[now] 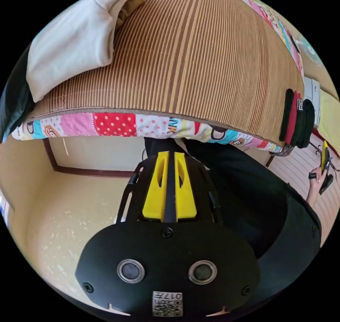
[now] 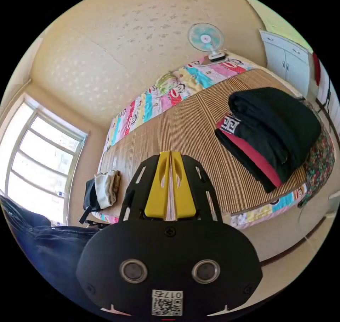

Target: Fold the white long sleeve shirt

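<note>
The white long sleeve shirt (image 1: 71,42) lies folded on a striped bamboo mat (image 1: 198,59) at one end of the bed; in the right gripper view the same white shirt (image 2: 103,189) shows small near the mat's far corner. My left gripper (image 1: 170,155) hangs below the bed's edge, shut, with nothing between its yellow jaws. My right gripper (image 2: 170,155) is held above the mat (image 2: 184,134), shut and empty. The right gripper (image 1: 324,159) also appears in a hand at the edge of the left gripper view.
A stack of folded black and red clothes (image 2: 272,134) sits at the mat's other end, seen edge-on as the dark stack (image 1: 297,120). A patchwork sheet (image 1: 117,125) rims the bed. A fan (image 2: 206,38), a white cabinet (image 2: 287,61), a window (image 2: 39,162) and the person's dark clothing (image 1: 244,194) surround it.
</note>
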